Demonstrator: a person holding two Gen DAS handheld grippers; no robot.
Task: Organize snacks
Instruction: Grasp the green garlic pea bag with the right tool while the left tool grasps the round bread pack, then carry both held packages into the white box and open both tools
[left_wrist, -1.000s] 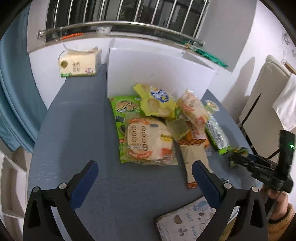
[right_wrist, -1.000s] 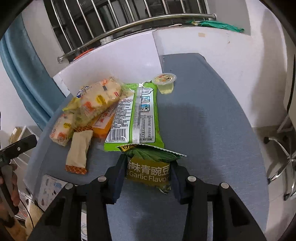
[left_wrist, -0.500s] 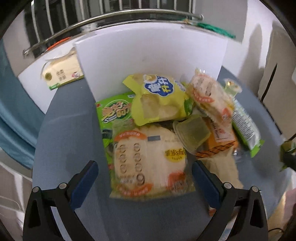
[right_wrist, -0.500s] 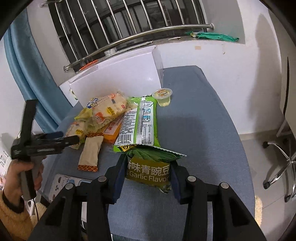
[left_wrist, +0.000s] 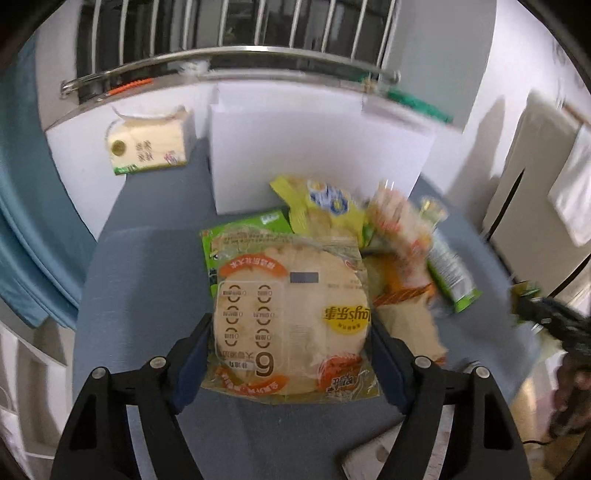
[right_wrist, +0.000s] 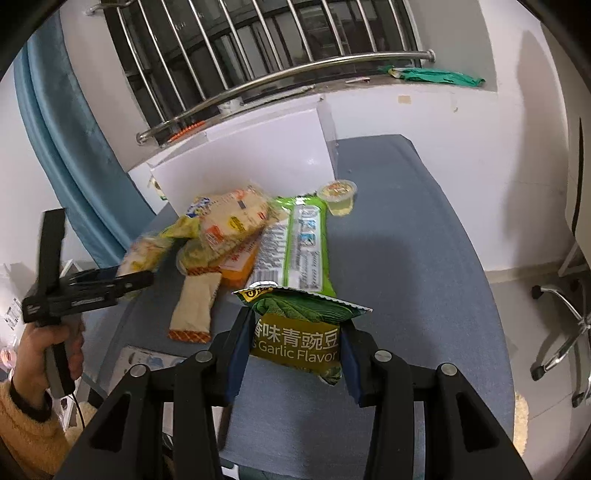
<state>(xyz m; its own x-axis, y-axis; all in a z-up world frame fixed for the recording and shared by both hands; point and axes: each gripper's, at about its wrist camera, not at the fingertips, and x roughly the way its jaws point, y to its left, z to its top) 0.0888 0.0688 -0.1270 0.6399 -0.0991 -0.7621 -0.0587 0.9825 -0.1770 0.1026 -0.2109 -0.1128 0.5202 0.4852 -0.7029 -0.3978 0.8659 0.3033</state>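
Note:
My left gripper (left_wrist: 290, 345) is shut on a round flatbread pack (left_wrist: 290, 310) with orange print, at the near edge of a snack pile on the blue-grey table (left_wrist: 147, 280). Behind it lie a green bag (left_wrist: 243, 229), a yellow chip bag (left_wrist: 321, 206) and a blurred cracker pack (left_wrist: 402, 236). My right gripper (right_wrist: 293, 350) is shut on a green garlic pea bag (right_wrist: 299, 332), held above the table. The left gripper also shows in the right wrist view (right_wrist: 136, 278) at the pile's left side. A white open box (left_wrist: 317, 155) stands behind the pile.
A tissue pack (left_wrist: 147, 149) lies left of the box. A jelly cup (right_wrist: 338, 195), a long green pack (right_wrist: 299, 247) and a beige bar (right_wrist: 194, 308) lie on the table. A printed book (right_wrist: 147, 363) sits at the near edge. A windowsill rail (right_wrist: 295, 79) runs behind.
My left gripper has moved forward to the pile and shut on the flatbread pack. My right gripper has risen and drawn back, still holding the pea bag.

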